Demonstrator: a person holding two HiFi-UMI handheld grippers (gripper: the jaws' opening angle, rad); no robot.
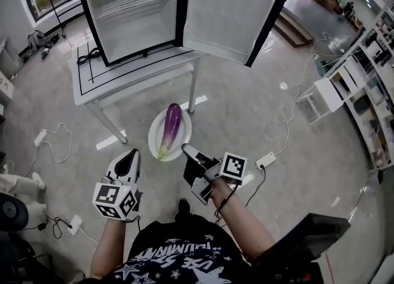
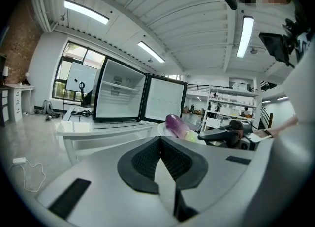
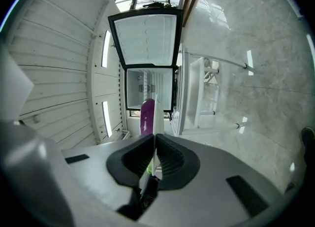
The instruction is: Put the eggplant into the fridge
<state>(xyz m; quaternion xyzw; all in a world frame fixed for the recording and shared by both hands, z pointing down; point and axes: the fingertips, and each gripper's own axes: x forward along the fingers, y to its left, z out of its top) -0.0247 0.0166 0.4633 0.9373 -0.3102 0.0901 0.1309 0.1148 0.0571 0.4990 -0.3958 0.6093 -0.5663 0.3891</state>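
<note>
In the head view, the small fridge [image 1: 132, 18] stood on a white counter [image 1: 86, 85] with its door [image 1: 228, 15] swung wide to the right and its white inside bare apart from a wire shelf. The eggplant [image 1: 170, 130] was not in it: it lay lengthwise on a white plate [image 1: 155, 138] held out over the grey floor [image 1: 246, 110] in front of the counter, purple end toward the fridge and green stem toward the person. The right claw [image 1: 186, 150] met the plate at its near right rim, while the left claw [image 1: 128, 159] hung to the left of the plate, near it but apart. In the left gripper view, the left claw [image 2: 160, 140] was clenched with its dark pads pressed together and nothing between them; beyond it stood the open fridge [image 2: 118, 98] on the counter [image 2: 98, 126], and to the right the eggplant [image 2: 175, 123] lay on the plate [image 2: 161, 128] with the right claw [image 2: 221, 133] beside it. In the right gripper view, the right claw [image 3: 154, 137] was clamped on the thin white rim of the plate [image 3: 155, 117], which ran edge-on out from between the pads. The eggplant [image 3: 146, 117] lay along the plate's left side, and past it were the fridge [image 3: 147, 93] and its open door [image 3: 145, 39].
</note>
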